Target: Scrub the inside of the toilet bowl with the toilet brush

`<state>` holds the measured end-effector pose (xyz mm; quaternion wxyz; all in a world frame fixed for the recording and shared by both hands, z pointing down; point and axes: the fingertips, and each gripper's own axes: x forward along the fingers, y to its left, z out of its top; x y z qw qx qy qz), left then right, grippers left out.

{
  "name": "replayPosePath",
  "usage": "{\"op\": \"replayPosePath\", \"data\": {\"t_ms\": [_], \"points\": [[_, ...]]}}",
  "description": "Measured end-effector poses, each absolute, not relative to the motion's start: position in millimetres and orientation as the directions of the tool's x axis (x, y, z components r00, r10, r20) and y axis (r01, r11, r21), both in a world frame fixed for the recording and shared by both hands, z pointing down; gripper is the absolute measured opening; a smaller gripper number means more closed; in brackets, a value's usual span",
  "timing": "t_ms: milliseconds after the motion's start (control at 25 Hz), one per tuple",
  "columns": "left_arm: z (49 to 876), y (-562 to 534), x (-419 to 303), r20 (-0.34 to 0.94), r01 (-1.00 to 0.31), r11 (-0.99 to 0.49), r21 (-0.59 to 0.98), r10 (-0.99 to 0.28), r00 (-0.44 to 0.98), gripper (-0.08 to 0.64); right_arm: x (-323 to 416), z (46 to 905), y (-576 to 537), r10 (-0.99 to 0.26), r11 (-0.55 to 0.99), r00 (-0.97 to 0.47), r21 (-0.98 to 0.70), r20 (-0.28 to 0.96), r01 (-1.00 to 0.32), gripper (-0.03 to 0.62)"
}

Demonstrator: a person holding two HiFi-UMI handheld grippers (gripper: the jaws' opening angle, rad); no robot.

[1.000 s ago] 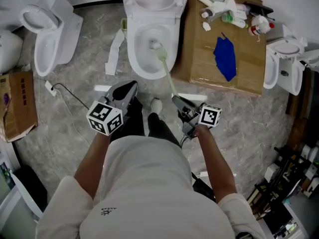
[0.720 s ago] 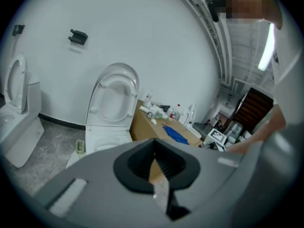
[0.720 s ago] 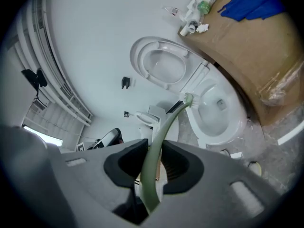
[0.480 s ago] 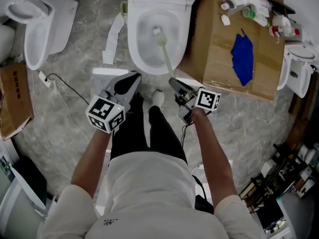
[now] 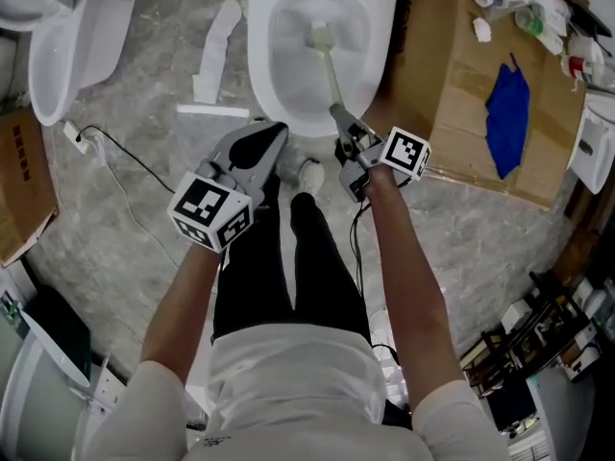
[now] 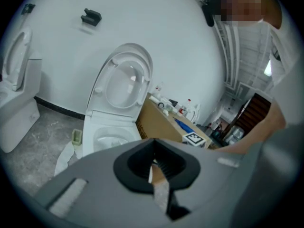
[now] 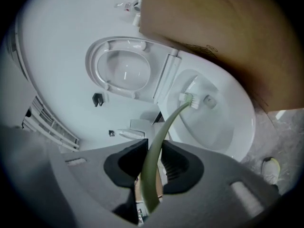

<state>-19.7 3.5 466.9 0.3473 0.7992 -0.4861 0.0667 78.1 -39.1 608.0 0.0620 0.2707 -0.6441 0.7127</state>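
Observation:
A white toilet bowl (image 5: 272, 83) stands open at the top middle of the head view, its lid (image 7: 121, 69) raised against the wall. My right gripper (image 5: 343, 123) is shut on the pale green handle of the toilet brush (image 5: 332, 73). The brush head (image 7: 192, 100) rests low inside the bowl (image 7: 223, 122), close to the drain. My left gripper (image 5: 267, 140) hovers shut and holds nothing, just in front of the bowl's rim. In the left gripper view the bowl (image 6: 110, 136) lies ahead, past the closed jaws (image 6: 154, 172).
A large cardboard box (image 5: 461, 113) with a blue cloth (image 5: 507, 113) and bottles (image 5: 524, 3) stands right of the toilet. Another toilet (image 5: 53, 41) stands to the left. A cable (image 5: 135, 166) and white strips (image 5: 213, 46) lie on the marble floor. The person's legs and shoe (image 5: 309, 174) are below the bowl.
The person has stepped closer to the toilet. My right gripper has pushed the brush deeper into the bowl, and both grippers now sit near the rim.

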Motion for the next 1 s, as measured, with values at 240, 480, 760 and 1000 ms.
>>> {"op": "replayPosePath", "data": {"t_ms": [240,480,760,1000], "points": [[497,-12,-36,0.442,-0.823,-0.266,0.502,-0.740,0.508,-0.008,64,642,-75,-0.350,-0.208,-0.821,-0.891,0.452,-0.402,0.086],[508,-13,-54,0.454,-0.826,-0.245,0.508,-0.739,0.498,-0.008,41,654,-92,-0.356,-0.184,-0.831,-0.904,0.428,-0.387,0.086],[521,-14,-64,0.475,-0.822,-0.228,0.522,-0.722,0.502,-0.008,22,661,-112,-0.352,-0.228,-0.822,-0.893,0.447,-0.388,0.086],[524,-16,-76,0.485,-0.822,-0.227,0.522,-0.714,0.505,-0.008,1,662,-118,-0.333,-0.170,-0.846,-0.909,0.415,-0.380,0.086]]}}
